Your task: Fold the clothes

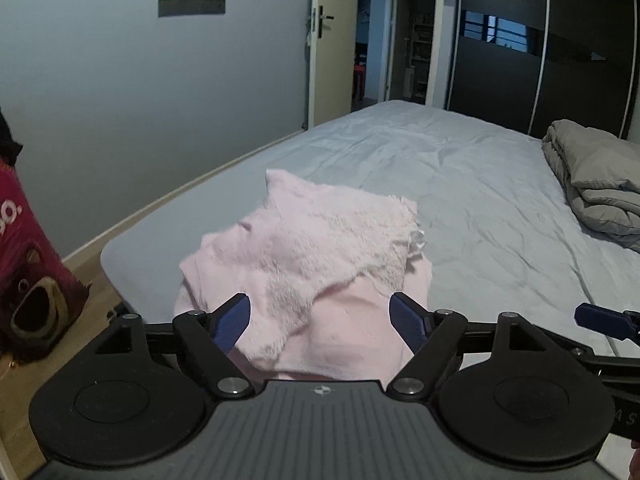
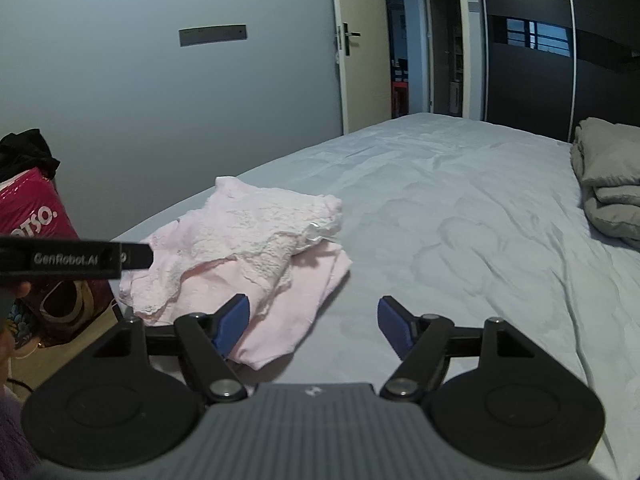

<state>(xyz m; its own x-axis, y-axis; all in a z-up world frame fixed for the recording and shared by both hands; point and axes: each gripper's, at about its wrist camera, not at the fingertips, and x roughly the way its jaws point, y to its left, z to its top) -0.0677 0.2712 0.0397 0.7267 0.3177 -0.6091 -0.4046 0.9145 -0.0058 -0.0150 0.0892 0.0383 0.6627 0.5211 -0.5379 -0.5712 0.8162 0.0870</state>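
With both the left tongs (image 1: 320, 320) and the right tongs (image 2: 314, 322) spread wide and empty, the loosely folded pink fleece garment (image 1: 304, 256), left at the lower-left corner of the bed (image 1: 480, 208), could be dragged open if snagged.

Fluffy pink cloth garment (image 1: 308, 252) lies on the matt, creased pale-grey cotton bed sheet (image 1: 460, 200); glossy magenta plastic bag (image 2: 36, 208).

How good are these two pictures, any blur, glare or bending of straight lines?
Left wrist view: dim, bluish, the wardrobe edges bow, pink garment fairly sharp. Right wrist view: same dim cast, the door frame curves, no strong glare.
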